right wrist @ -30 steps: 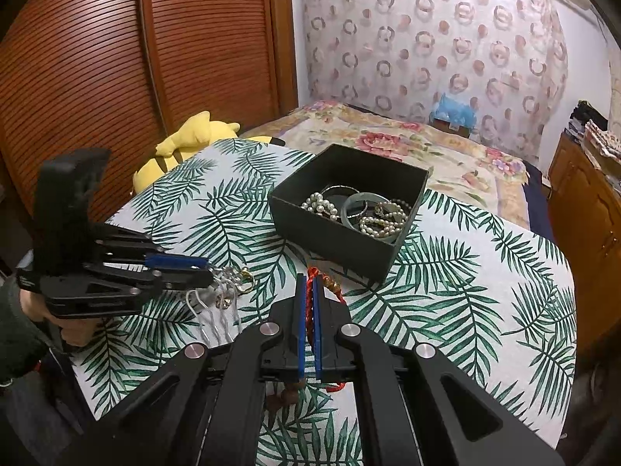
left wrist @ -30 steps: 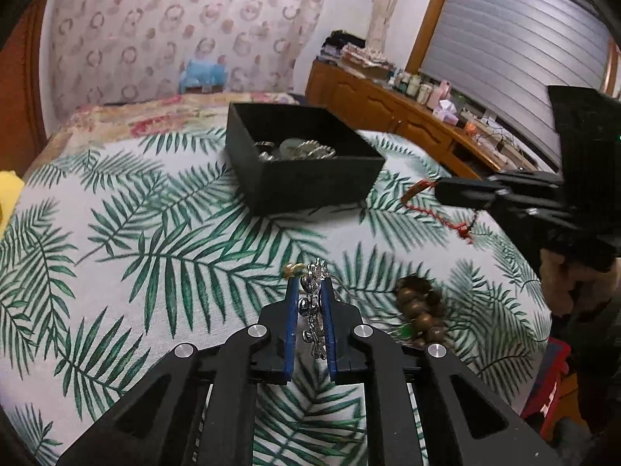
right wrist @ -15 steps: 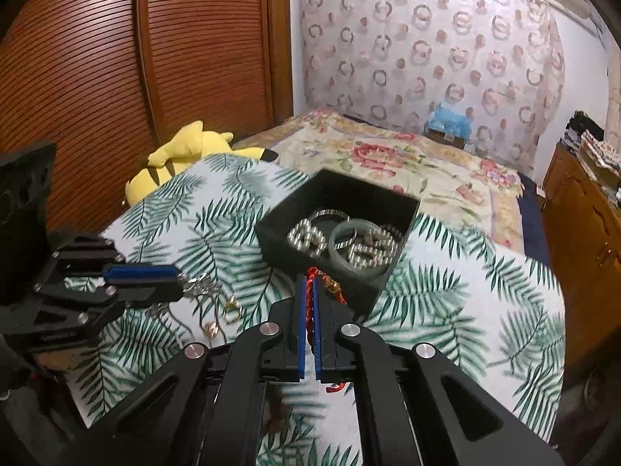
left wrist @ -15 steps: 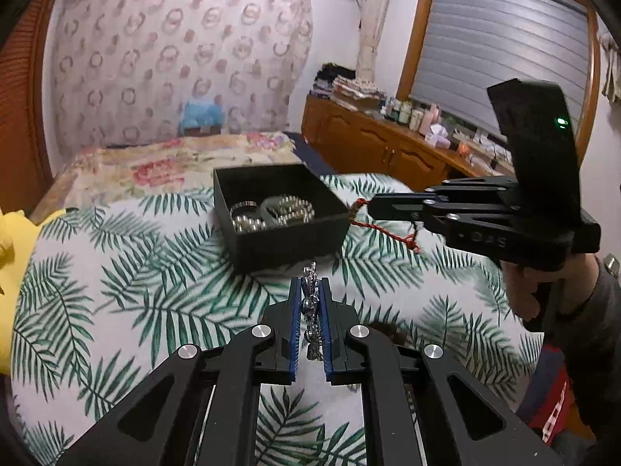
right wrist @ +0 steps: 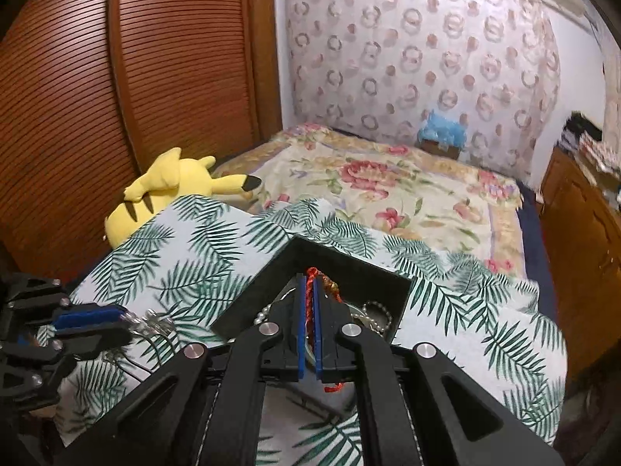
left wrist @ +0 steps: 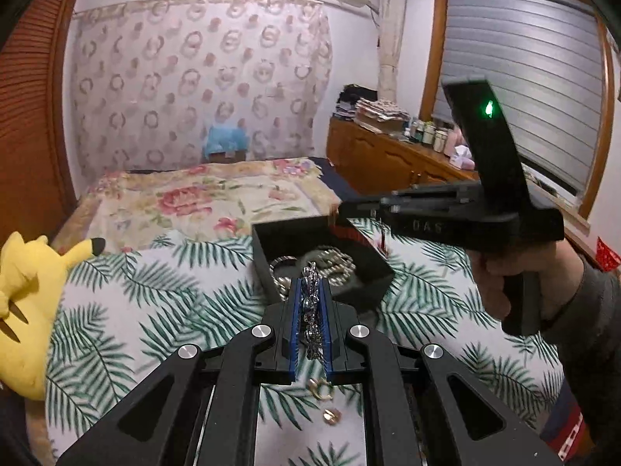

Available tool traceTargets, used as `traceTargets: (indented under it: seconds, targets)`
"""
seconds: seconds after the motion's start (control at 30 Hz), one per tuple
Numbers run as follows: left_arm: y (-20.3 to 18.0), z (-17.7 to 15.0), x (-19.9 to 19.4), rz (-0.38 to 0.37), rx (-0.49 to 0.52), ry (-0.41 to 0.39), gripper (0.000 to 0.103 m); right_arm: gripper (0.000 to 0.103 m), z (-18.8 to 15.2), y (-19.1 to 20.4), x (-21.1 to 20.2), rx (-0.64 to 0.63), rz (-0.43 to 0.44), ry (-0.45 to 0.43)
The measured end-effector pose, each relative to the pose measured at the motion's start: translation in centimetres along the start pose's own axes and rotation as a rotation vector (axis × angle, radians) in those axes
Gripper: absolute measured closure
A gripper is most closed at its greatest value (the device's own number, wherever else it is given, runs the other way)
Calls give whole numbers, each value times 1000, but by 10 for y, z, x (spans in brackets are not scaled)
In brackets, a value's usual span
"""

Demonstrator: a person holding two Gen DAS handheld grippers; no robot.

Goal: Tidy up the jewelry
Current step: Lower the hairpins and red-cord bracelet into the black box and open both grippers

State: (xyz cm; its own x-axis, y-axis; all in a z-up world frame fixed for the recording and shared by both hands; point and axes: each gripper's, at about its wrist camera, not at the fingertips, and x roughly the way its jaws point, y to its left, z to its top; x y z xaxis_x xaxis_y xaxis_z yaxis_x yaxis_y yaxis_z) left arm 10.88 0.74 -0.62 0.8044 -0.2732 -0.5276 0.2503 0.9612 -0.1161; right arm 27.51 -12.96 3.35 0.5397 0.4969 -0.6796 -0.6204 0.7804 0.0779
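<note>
right wrist view: the right gripper [right wrist: 309, 291] hangs directly over the open black box [right wrist: 401, 291], its tips past the box's near wall and tilted down into it. a red cord bracelet [right wrist: 309, 303] runs lengthwise in the narrow slot between the blue pads [right wrist: 301, 330], with a frayed red end showing at the rear of the slot. the jaws have just been opening a little; the gap is still slim and the cord sits in it, though whether the pads still press on it cannot be told. the cord's long axis follows the fingers, so once freed it should drop straight into the box, onto the pearl strands [right wrist: 374, 312] and bangle already there.

seen from the left wrist, the box [left wrist: 271, 244] is the landmark: the left gripper [left wrist: 310, 291] sits on its near side, lower and a little short of the wall, tilted down toward it, with jaws narrow and clamped on a silver chain [left wrist: 310, 303] that stands up between the pads and hangs below them. a gold ring [left wrist: 321, 388] and a second small gold piece [left wrist: 331, 416] lie on the palm-leaf cloth [left wrist: 155, 310], nearer than the box and under this gripper.

the right hand [left wrist: 504, 279] is the nearer to the drop point; it grips the handle beyond the box's right corner, with the tool reaching level across to the rim. by my reading the release of the cord comes first, and the chain needs a short carry forward over the wall.
</note>
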Motion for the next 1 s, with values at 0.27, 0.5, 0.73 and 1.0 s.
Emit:
traceTargets:
  seconds: [0.27,0.5,0.73,1.0]
  targets:
    - [8,19,13,38,0,-13,95,66,-11,-18,4,68,15,6]
    - [2,32,39,57,13,-5,95,66,-41,-40,-10,88,-35,19]
    - [-10,47,68,69,13,-7,95,66,-73,-56,-17,115,-46,34]
    - [-14,60,84,85,-3,-16,95,66,-92,-63,-24,127,-37,37]
